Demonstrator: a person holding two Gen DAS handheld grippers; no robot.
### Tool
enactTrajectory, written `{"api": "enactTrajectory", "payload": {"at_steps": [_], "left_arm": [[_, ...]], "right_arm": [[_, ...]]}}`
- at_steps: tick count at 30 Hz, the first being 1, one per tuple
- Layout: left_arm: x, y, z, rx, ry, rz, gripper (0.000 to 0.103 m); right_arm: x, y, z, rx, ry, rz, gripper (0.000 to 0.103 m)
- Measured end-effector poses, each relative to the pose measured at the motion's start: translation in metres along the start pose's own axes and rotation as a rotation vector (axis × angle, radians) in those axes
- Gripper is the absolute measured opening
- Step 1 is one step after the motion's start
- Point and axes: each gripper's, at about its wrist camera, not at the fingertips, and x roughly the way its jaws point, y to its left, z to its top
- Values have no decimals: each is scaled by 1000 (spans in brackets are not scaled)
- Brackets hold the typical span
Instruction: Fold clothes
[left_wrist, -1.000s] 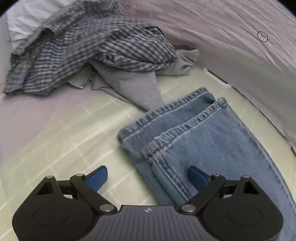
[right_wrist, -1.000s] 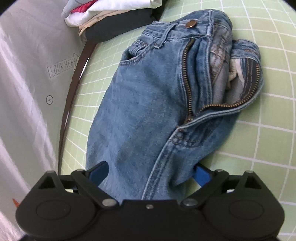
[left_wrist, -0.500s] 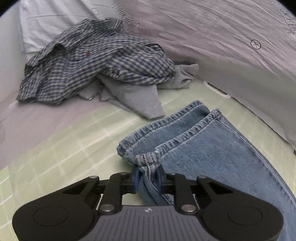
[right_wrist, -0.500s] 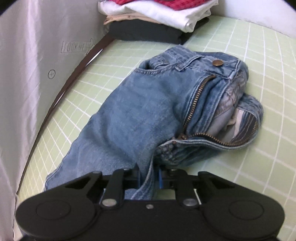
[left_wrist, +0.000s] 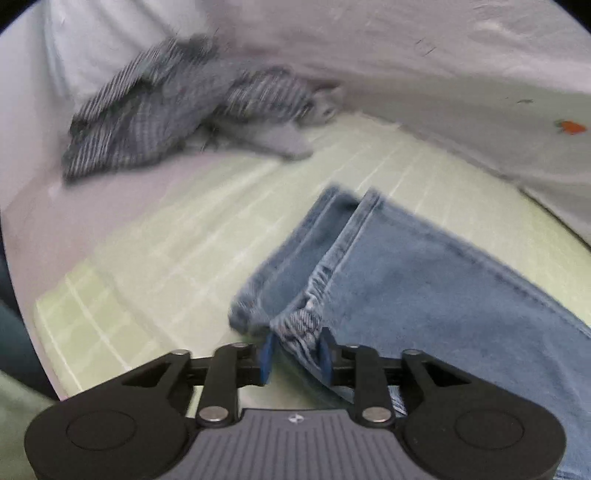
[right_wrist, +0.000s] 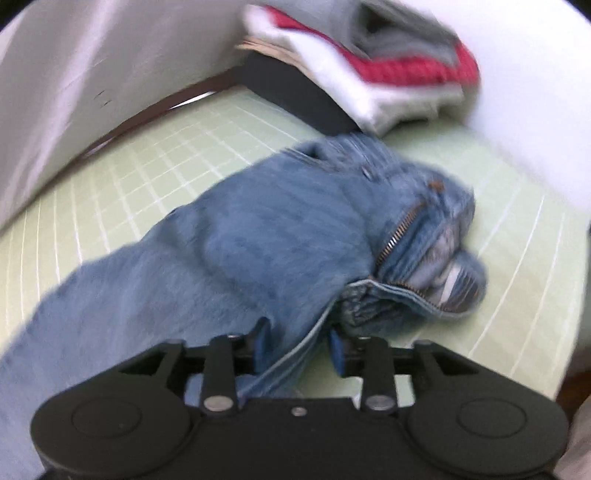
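Left gripper (left_wrist: 294, 350) clamped the jeans (left_wrist: 424, 280) at the hems, right gripper (right_wrist: 298, 341) at the crotch seam, presumably for folding lengthwise.

Left gripper (left_wrist: 294, 353) low in the left wrist view, blue fingers (left_wrist: 266, 355) drawn close, pinching a bunched denim hem. Right gripper (right_wrist: 298, 345) likewise low in the right wrist view, blue fingers (right_wrist: 260, 341) clamped on a gathered fold of denim. Both linkages folded inward, black bodies level.
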Motion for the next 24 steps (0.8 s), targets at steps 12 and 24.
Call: {"api": "enactTrajectory", "payload": {"at_steps": [12, 24], "left_arm": [[52, -1, 41, 120, 40, -181, 67], [84, -19, 26, 141, 109, -286, 83]], "right_arm": [[-40, 119, -47, -225, -104, 232, 98], [-19, 162, -100, -239, -15, 194, 103]]}}
